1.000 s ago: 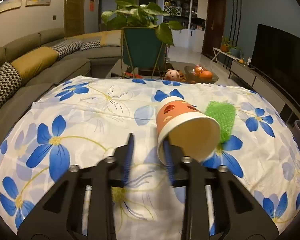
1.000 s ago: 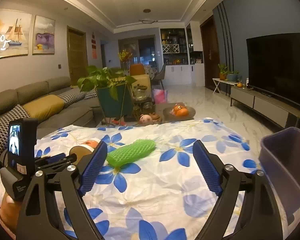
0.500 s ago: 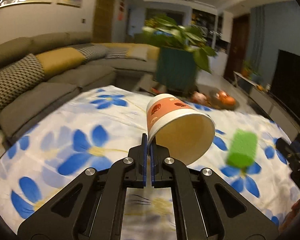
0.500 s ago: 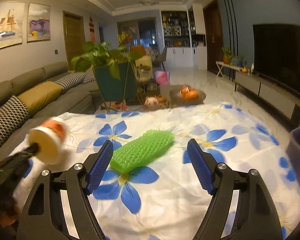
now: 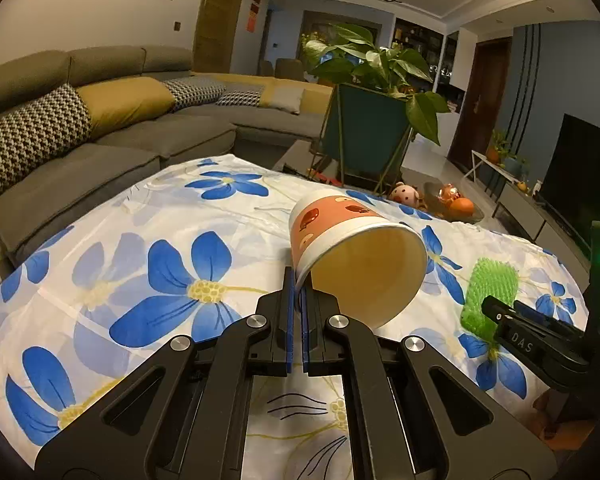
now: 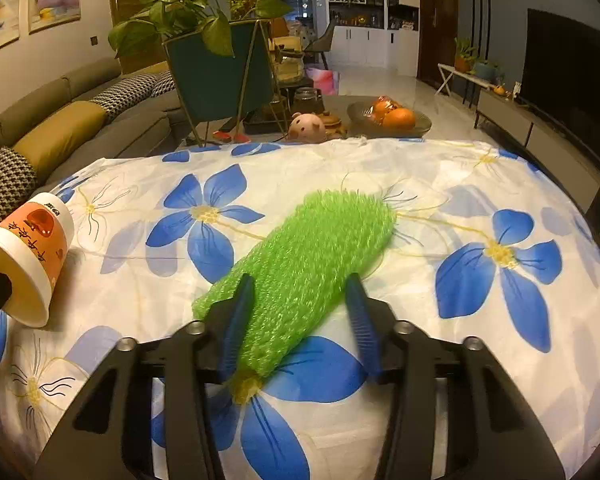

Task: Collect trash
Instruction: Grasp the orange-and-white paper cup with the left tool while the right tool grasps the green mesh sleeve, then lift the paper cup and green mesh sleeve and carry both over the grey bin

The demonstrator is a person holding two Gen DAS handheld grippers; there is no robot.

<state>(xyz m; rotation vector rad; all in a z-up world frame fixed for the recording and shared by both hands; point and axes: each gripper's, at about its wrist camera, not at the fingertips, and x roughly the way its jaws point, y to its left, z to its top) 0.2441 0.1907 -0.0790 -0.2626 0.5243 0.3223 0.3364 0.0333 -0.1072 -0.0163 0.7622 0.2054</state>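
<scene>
We see the left tool [image 5: 297, 280] angled downward, its jaws clamped on the rim of the orange-and-white paper cup [image 5: 356, 256], which tilts mouth toward us over the blue-flowered white cloth on the desk [image 5: 188, 248]; the right tool [image 6: 296, 292] tips down more steeply, its jaws just closing around the near end of the fuzzy green scrubbing pad [image 6: 304, 256] lying flat on the cloth; we cannot tell whether both pads press it yet.
</scene>
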